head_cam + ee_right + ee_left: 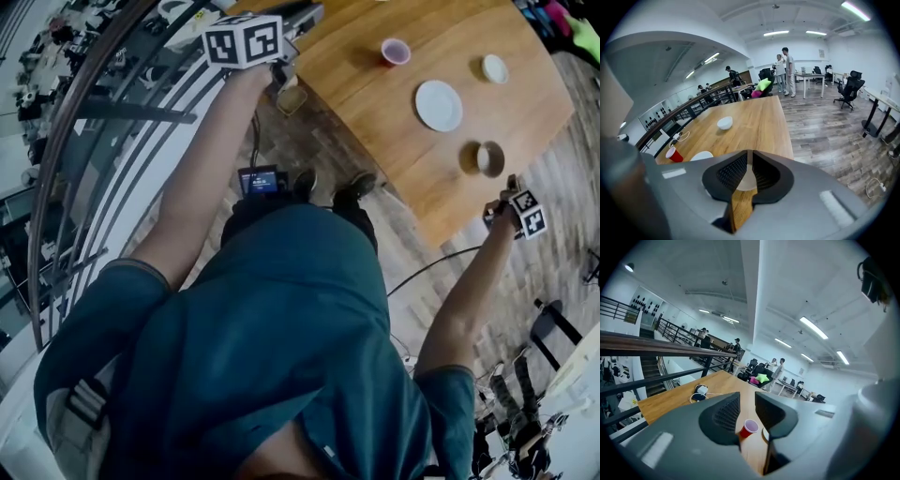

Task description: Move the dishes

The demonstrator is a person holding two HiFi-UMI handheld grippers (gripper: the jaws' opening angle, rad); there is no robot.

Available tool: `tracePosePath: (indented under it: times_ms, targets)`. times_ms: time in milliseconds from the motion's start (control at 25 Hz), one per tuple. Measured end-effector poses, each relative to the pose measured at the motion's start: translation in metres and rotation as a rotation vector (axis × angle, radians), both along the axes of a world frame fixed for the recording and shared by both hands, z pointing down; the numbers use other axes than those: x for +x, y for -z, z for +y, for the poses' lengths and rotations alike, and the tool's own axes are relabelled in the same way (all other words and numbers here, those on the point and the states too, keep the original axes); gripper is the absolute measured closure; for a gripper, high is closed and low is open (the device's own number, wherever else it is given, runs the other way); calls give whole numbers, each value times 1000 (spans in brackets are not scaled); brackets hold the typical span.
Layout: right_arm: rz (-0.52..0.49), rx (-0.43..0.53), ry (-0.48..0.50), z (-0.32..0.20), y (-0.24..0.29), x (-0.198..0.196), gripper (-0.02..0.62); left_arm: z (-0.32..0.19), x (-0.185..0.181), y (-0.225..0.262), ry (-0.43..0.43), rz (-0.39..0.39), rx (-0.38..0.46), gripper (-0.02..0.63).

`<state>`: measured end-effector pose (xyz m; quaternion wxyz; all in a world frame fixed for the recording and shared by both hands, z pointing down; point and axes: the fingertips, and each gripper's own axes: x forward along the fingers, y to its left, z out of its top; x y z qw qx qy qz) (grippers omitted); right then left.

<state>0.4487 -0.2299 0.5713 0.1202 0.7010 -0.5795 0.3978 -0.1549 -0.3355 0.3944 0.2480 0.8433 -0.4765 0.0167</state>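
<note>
- At the table's (375, 112) near edge, the left gripper (747, 411) hangs above the left corner with its jaws apart and nothing between them; the red cup (395, 52) only shows through the gap, well beyond
- The right gripper (749, 164) sits just off the near right corner, its jaws drawn together at the tips and clamping nothing
- The dishes all rest on the table: a white plate (439, 105) mid-top, a small white bowl (495, 68) toward the far right edge, and a brown bowl (486, 158) close to the near edge beside the right gripper
- Likely risk: the brown bowl stands so near the edge that closed jaws coming in could shove it off
- The flat plate may slide instead of lifting if its thin rim is pinched badly
- The light cup could tip if a jaw clips it
</note>
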Motion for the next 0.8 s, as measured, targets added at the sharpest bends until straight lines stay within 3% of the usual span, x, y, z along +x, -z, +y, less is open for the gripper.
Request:
tracePosePath:
  times_ms: [360,800]
  targets:
    - [102,245,146,-15,126,-67,573,12,13,35,-99,8,77,509]
    - [226,547,373,-3,268,-194,575,30,51,88,-224,47,185,512]
